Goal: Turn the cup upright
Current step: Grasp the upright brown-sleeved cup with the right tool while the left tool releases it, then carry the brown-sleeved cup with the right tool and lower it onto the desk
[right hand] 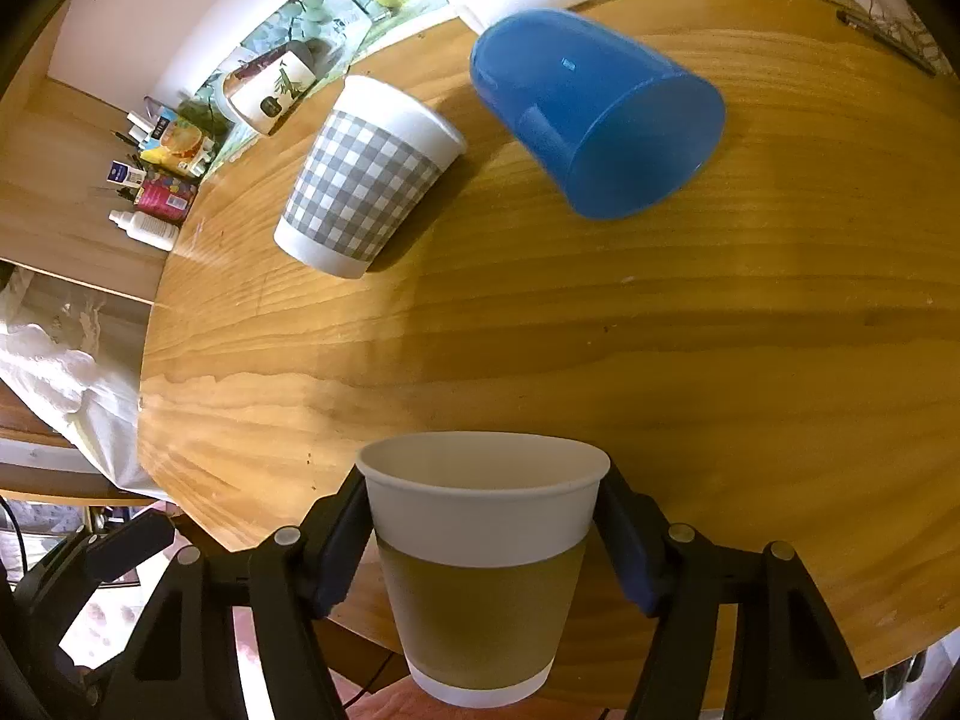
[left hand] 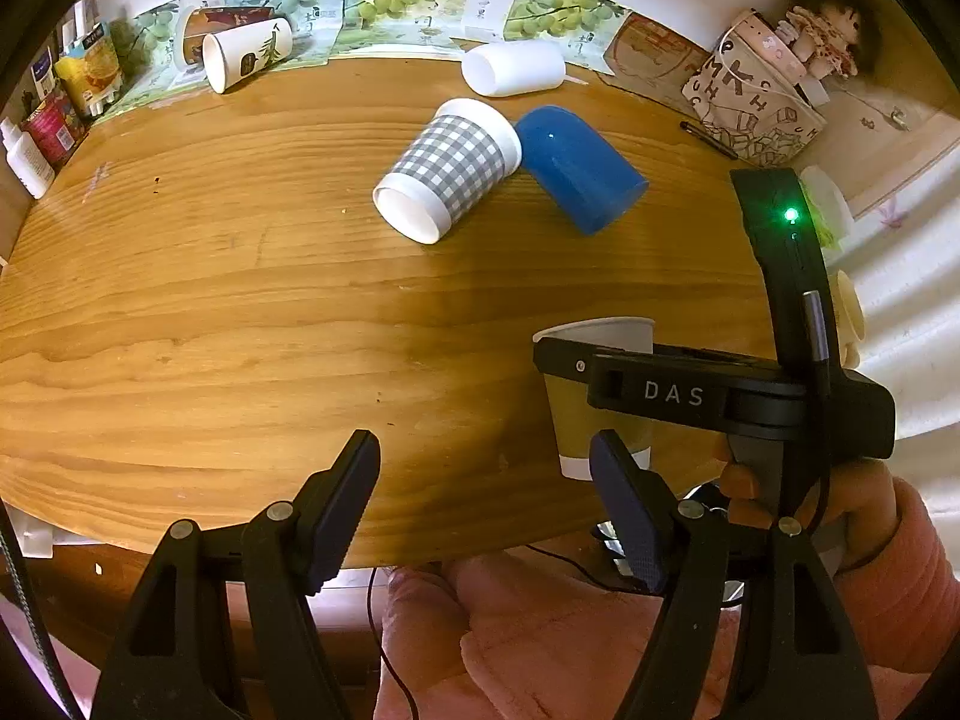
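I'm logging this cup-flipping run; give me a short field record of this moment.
right gripper: shut on olive-banded paper cup, mouth up
left gripper: open, holding nothing
checked cup: on its side
blue cup: on its side, beside the checked cup
white cup: on its side, near the wall
table: wooden

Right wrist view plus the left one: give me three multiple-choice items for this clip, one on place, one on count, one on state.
1. Where does the checked cup lie?
A. left of the blue cup
B. inside it
C. under the table

2. How many cups lie on their sides across the table in the left wrist view?
A. one
B. two
C. four

3. How is the olive cup held?
A. upside down
B. upright in the right claw
C. lying flat

Key: 1 A, it lies beside the blue one; 2 C, checked, blue, white and tree-print; 3 B, its mouth faces up between the fingers.
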`<state>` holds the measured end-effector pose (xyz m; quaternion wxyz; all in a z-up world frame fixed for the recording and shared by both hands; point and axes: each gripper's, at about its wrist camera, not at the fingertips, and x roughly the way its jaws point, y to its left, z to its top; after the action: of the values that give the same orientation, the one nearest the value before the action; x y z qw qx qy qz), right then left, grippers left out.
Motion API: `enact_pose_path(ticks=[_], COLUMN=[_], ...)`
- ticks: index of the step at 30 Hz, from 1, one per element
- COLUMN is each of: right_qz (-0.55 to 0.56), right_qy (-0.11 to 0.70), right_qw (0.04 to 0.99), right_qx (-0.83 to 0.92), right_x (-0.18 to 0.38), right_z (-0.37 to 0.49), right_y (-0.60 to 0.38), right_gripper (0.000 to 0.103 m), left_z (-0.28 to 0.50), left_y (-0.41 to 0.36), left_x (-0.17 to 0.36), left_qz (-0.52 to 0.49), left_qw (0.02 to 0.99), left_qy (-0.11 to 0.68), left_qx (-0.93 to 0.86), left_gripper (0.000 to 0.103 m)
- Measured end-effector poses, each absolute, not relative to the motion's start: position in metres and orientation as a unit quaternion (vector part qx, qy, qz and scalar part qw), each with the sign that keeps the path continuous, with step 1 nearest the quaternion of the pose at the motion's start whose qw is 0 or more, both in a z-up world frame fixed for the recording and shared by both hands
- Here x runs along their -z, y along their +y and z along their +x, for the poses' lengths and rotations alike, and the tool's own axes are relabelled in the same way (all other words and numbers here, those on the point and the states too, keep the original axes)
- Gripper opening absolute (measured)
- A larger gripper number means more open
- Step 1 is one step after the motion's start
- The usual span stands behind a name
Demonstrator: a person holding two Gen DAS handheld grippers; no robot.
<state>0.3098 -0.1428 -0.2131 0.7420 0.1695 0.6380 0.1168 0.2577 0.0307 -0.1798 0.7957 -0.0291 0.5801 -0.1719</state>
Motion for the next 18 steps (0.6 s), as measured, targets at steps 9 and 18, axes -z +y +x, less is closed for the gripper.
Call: enact_pose_path(ticks=[9, 18], right_qz=[0.142, 0.108], right_qy=[0.581, 0.477], right_qw=[0.793, 0.865], right_qx=[-0.115, -0.116], right_x=[0.184, 0.157], right_z=[0.305, 0.292], right_y=[-0.149, -0.148], right_gripper=[0.068, 0.067], left_z=[0.252, 0.240], left_y=[0.028, 0.031], left_x=[0.178, 0.177], left_qz=[-0.036, -0.048], left_qw=[0.797, 0.800], left_qy=[0.578, 0.577], left_qx=[0.170, 0.158], left_gripper=[0.076, 0.076])
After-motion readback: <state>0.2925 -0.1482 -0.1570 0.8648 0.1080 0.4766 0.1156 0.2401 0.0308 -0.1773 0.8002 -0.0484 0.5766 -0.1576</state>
